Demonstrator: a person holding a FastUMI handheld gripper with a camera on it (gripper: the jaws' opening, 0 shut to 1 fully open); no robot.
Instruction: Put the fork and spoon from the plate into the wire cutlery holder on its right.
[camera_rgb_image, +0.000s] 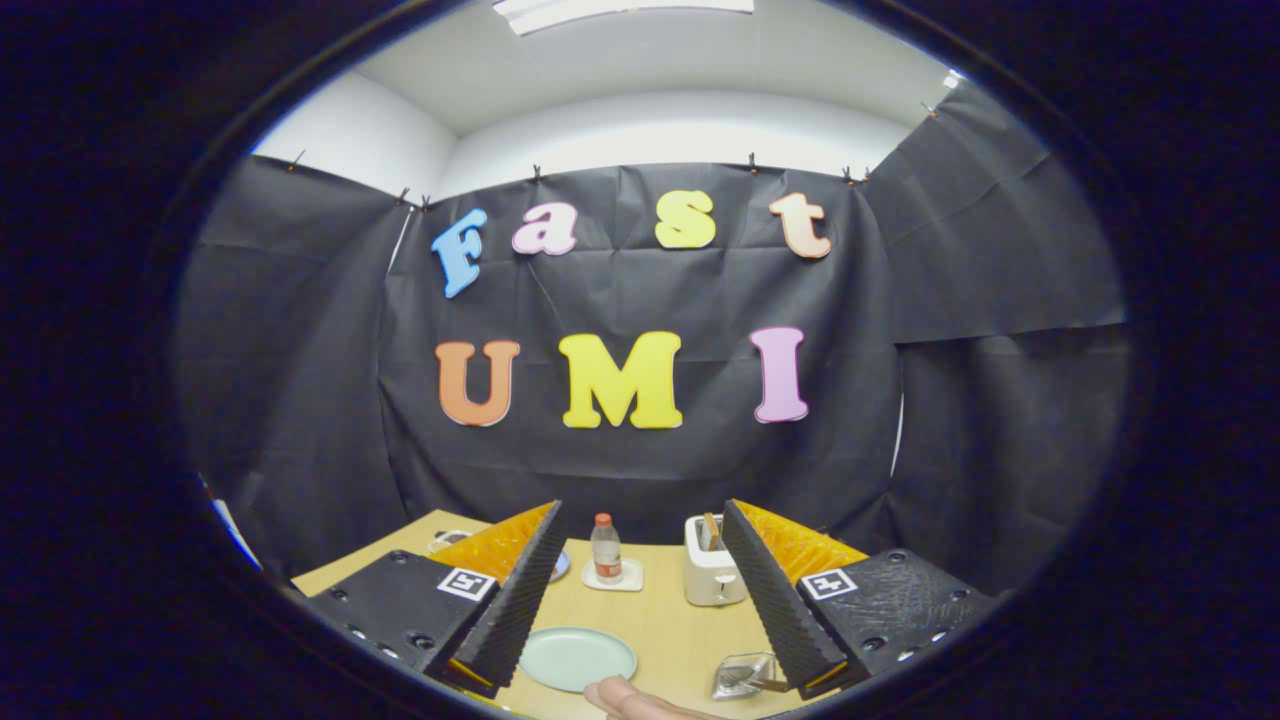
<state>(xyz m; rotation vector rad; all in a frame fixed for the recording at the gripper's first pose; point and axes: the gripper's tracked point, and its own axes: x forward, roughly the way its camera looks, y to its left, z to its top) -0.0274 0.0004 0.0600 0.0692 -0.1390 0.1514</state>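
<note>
While the tool (640, 600) is hanging spread wide, a round pale plate (577, 658) and wire holder (745, 676) are lying between its ribbed fingers (520, 600).

black cloth wall (640, 470), white ceiling (640, 70), light wooden table (670, 620)

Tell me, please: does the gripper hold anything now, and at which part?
Nothing is held. The gripper is open, its fingers wide apart above the table, with the plate between them.
</note>
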